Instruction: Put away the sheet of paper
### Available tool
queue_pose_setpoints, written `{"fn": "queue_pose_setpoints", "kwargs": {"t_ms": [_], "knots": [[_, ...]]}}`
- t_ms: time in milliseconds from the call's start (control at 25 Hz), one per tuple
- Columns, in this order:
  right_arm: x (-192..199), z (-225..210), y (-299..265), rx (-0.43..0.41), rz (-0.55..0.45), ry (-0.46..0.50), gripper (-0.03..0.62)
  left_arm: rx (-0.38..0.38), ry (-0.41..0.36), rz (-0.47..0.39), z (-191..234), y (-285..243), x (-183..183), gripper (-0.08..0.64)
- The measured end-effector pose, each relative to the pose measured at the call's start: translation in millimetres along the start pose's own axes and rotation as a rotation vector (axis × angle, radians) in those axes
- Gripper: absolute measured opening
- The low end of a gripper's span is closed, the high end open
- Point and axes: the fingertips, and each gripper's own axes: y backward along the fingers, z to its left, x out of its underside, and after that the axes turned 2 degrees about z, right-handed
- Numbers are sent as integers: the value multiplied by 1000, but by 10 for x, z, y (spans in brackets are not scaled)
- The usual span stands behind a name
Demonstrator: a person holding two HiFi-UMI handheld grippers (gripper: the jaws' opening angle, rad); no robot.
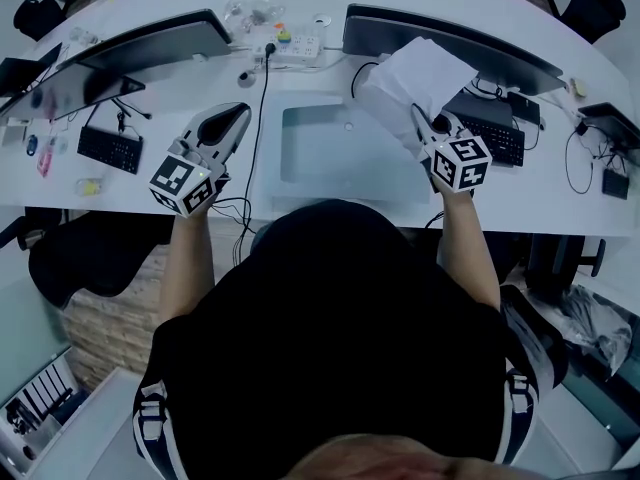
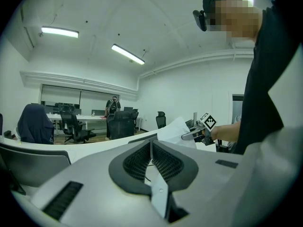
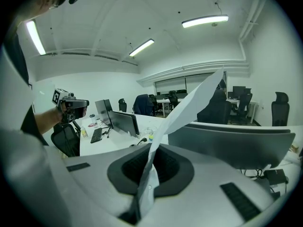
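A white sheet of paper (image 1: 418,80) is held up above the desk, curling over the right monitor's near edge. My right gripper (image 1: 424,126) is shut on its lower edge; in the right gripper view the sheet (image 3: 189,105) rises from between the closed jaws of the right gripper (image 3: 153,151). My left gripper (image 1: 228,120) hovers over the left part of the white desk (image 1: 330,193), with its jaws together and nothing in them. The left gripper view shows its own left gripper (image 2: 151,146) with the jaws meeting at a seam, and beyond them the paper (image 2: 173,129).
Two dark monitors stand on the desk, one left (image 1: 150,48) and one right (image 1: 455,40). A grey mat (image 1: 340,148) lies between them, with a power strip (image 1: 295,46) and cable behind. Keyboards sit left (image 1: 110,148) and right (image 1: 497,140). Office chairs stand around.
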Motion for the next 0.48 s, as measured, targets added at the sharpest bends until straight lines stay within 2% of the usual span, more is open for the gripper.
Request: {"fn": "queue_pose_setpoints", "kwargs": {"t_ms": [480], "knots": [[31,50,-36,-13,5,10,14,5,1,12,8,41,65,34]]}}
